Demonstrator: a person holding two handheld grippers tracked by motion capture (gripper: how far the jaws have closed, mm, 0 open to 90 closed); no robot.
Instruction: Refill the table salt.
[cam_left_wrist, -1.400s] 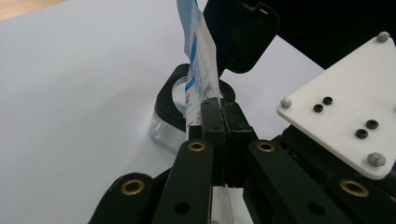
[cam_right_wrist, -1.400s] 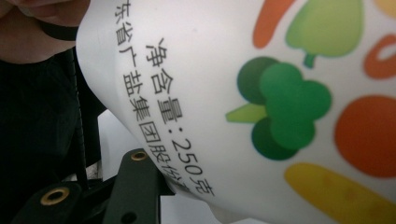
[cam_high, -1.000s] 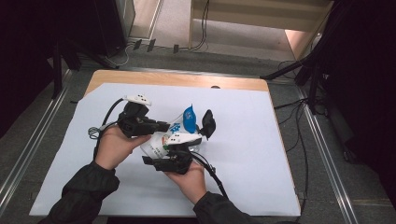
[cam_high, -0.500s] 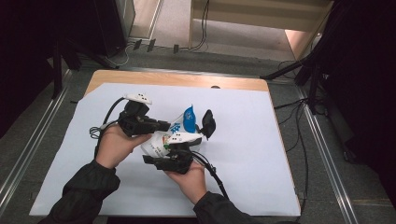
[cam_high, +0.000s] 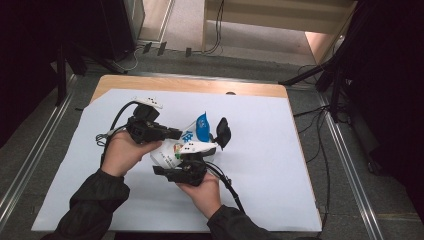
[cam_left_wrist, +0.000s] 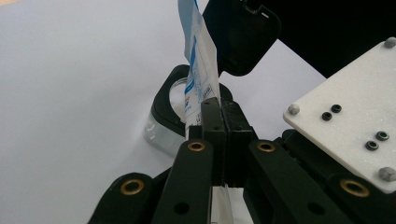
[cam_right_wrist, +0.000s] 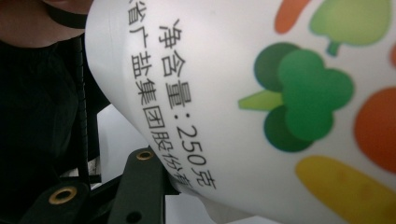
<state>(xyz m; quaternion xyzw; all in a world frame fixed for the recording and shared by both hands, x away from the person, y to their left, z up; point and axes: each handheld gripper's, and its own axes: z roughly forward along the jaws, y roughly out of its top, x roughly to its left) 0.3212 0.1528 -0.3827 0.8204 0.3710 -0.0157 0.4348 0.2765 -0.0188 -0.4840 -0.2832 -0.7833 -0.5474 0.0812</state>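
White sheet (cam_high: 280, 165) lies bare at the frame's right and lower left; at centre the bag (cam_high: 192, 137), open-lidded jar (cam_high: 220, 132) and both grippers crowd together, blocking passage

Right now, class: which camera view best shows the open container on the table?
The left gripper view: the clear container with its raised black lid sits beyond the pouch. The high view shows it small; the right gripper view shows pouch print.
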